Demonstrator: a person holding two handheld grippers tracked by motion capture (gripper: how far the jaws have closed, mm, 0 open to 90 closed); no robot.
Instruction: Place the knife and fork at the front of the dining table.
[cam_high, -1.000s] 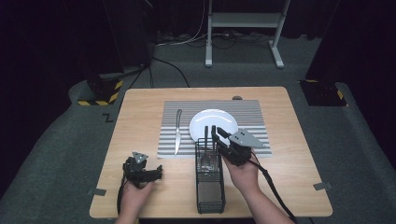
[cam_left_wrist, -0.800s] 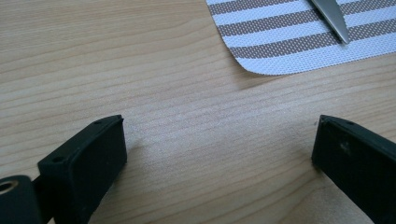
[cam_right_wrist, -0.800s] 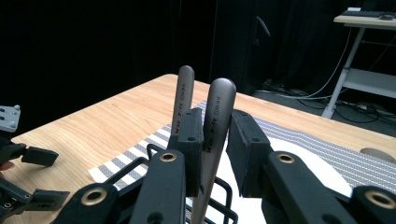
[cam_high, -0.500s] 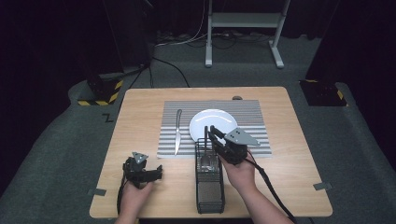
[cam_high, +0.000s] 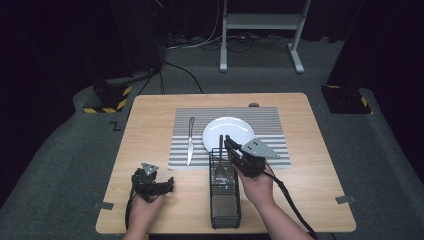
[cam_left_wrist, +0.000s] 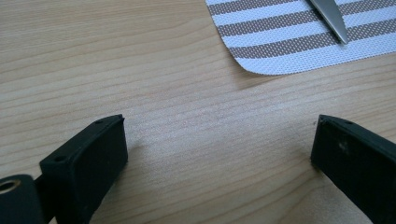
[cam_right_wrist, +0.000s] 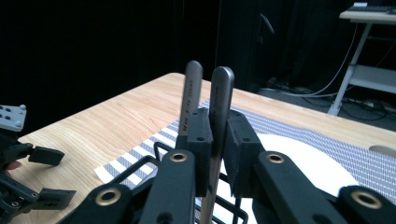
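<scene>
The black wire cutlery basket (cam_high: 224, 197) stands on the pale wooden table (cam_high: 150, 125), at the near edge of the grey-and-white striped placemat (cam_high: 270, 120), and serves here as the landmark. Two slim steel utensil handles rise upright out of the basket's far end. The right gripper (cam_high: 228, 143), held in the person's right hand (cam_high: 257, 185) just right of the basket, reaches over that far end. In the right gripper view its jaws have just been closing and now stand narrow, pressed on the nearer steel handle (cam_right_wrist: 219, 100), which stands upright between the pads. The second steel handle (cam_right_wrist: 192, 91) stands just beside the first, outside the left jaw; whether it touches that jaw cannot be told.

The round white plate (cam_high: 227, 131) lies on the placemat just beyond the basket. The steel table knife (cam_high: 190, 141) lies on the placemat to the basket's far left, lengthwise, with its tip toward the near edge of the mat.

The left gripper (cam_high: 167, 186), held in the person's left hand (cam_high: 145, 207), rests low over bare table well to the left of the basket. Its jaws stand wide apart with nothing between them, and the left gripper view shows wood grain below them and a corner of the placemat ahead.
</scene>
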